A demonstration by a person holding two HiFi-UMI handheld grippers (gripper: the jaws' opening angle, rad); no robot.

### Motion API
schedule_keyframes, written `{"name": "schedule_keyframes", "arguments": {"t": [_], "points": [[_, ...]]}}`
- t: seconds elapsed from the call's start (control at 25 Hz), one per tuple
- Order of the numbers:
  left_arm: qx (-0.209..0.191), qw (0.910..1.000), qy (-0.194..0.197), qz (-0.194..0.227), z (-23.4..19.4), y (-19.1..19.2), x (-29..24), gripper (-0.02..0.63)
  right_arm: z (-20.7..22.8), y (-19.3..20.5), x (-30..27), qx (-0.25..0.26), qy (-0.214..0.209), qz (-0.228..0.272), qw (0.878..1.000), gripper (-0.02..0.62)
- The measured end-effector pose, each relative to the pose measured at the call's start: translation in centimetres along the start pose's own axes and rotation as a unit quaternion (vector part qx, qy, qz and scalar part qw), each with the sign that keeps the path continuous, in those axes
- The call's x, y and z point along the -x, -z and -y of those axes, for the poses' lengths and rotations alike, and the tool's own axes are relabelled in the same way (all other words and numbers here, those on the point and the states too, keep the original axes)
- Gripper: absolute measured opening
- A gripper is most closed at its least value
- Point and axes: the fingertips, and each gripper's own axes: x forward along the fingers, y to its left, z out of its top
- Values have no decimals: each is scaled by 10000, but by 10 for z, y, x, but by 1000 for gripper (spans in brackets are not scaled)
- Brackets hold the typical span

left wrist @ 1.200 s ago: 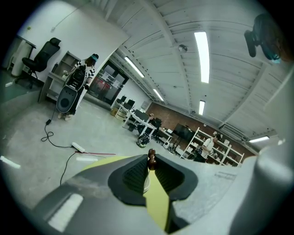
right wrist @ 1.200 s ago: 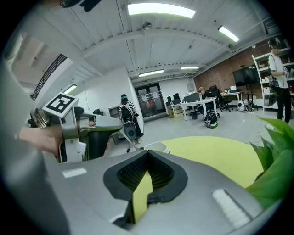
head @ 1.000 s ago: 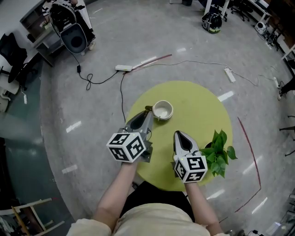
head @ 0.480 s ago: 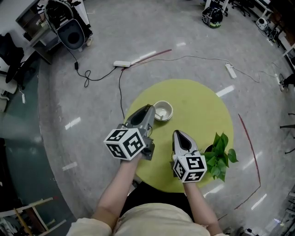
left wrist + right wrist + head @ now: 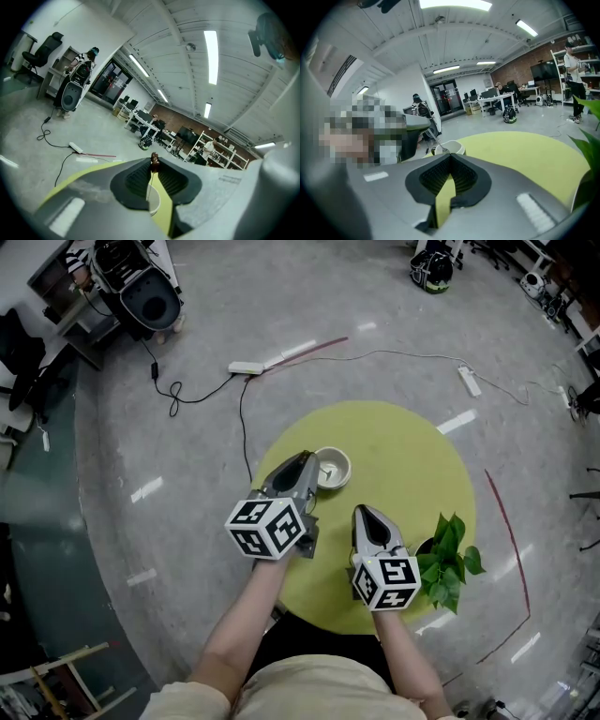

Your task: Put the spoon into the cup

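L tongs [image 5: 303,461] have edged over cup [image 5: 333,469], pinching spoon [image 5: 153,160]; thin handle may slip, knock cup. R tongs [image 5: 365,514] closed, empty.

glossy cup [image 5: 331,468], matt tabletop [image 5: 408,460], shiny floor [image 5: 281,306]

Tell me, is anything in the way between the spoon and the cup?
No, nothing visible is in the way. The left gripper holds the spoon slanting down to the cup's open mouth.
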Motion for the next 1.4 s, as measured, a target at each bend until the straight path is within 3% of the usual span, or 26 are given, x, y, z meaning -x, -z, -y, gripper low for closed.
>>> {"name": "schedule_keyframes", "arguments": {"t": [0.32, 0.72, 1.04, 1.4], "points": [[203, 9997, -118, -101, -16, 17, -13, 48, 1, 4, -7, 13, 20, -94, 10000, 2], [178, 9995, -139, -204, -17, 32, -20, 48, 5, 12, -12, 49, 80, -260, 9996, 2], [-57, 9985, -392, -384, -27, 35, -22, 49, 3, 14, -12, 107, 67, -316, 9994, 2], [-588, 9943, -566, -684, -37, 41, -18, 54, 1, 17, -12, 147, 54, -337, 9993, 2]]}}
